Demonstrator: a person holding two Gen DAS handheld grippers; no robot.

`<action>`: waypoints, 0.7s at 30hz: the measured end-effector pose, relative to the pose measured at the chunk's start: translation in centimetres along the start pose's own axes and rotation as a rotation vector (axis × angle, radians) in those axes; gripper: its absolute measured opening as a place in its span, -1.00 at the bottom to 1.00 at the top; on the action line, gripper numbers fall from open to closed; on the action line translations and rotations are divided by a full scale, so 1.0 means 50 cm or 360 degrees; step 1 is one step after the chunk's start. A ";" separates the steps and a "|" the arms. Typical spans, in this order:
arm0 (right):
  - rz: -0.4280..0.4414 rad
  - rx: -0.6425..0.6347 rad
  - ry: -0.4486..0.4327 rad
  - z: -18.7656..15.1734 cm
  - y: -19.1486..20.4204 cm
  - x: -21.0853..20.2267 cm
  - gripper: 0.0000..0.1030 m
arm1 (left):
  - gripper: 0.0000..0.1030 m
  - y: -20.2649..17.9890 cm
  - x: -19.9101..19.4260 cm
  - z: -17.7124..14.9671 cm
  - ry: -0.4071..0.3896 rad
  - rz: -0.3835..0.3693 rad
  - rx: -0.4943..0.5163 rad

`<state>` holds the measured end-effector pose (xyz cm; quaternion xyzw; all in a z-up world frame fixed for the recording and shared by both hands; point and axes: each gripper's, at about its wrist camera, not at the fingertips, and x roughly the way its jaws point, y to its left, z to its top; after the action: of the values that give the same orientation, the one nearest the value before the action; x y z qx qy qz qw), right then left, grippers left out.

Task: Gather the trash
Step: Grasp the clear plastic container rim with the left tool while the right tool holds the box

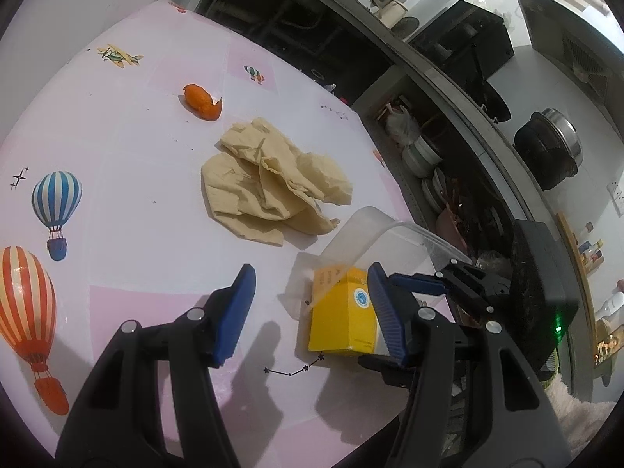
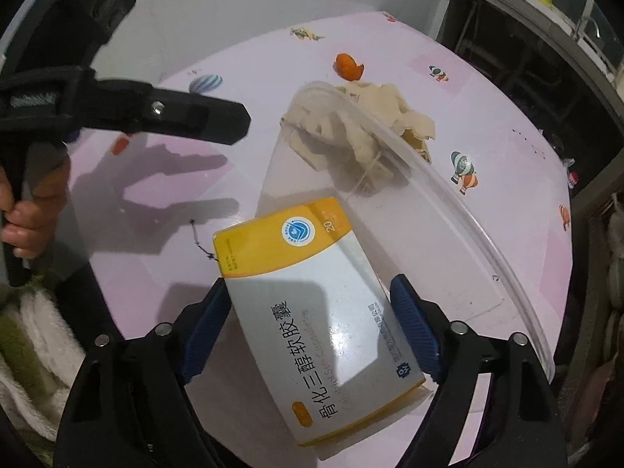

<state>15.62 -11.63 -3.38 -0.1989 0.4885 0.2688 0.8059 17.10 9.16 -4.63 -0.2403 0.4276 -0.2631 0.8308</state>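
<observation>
A yellow and white medicine box [image 2: 280, 234] lies in a clear plastic container [image 2: 448, 195] on the pink tablecloth. My right gripper [image 2: 310, 284] points down over it, open; the box lies between its blue pads, with a gap at the right pad. My left gripper [image 1: 311, 273] stands open and empty just left of the container [image 1: 390, 230], its right finger in front of the box [image 1: 343, 319]. Beyond the container lie a crumpled beige tissue [image 1: 269, 183] and an orange peel [image 1: 201, 101], both bare on the cloth. The right wrist view shows the tissue [image 2: 390, 105] and peel [image 2: 347, 66] too.
The round table [image 1: 117, 136] has a balloon-print cloth. Its right edge drops to dark shelves with stacked dishes [image 1: 421, 156] and a dark pot [image 1: 546, 148]. A hand [image 2: 27, 214] holds the left gripper's handle. White fluffy fabric [image 2: 35, 351] lies at the near edge.
</observation>
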 end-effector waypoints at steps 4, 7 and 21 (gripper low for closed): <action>-0.0019 0.0002 -0.0048 -0.007 0.009 -0.022 0.52 | 0.08 0.002 -0.007 0.001 -0.0021 0.0003 -0.0007; -0.0015 0.0021 -0.0124 -0.015 0.018 -0.057 0.51 | 0.08 0.002 -0.015 0.003 -0.0042 0.0014 -0.0012; 0.0152 0.0691 -0.0784 -0.153 -0.090 -0.322 0.51 | 0.14 -0.046 -0.005 0.012 -0.0105 0.0011 0.0160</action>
<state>7.13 -23.43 7.86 0.0715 0.3335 0.2361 0.9099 16.94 7.72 -2.73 -0.2054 0.3871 -0.2732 0.8563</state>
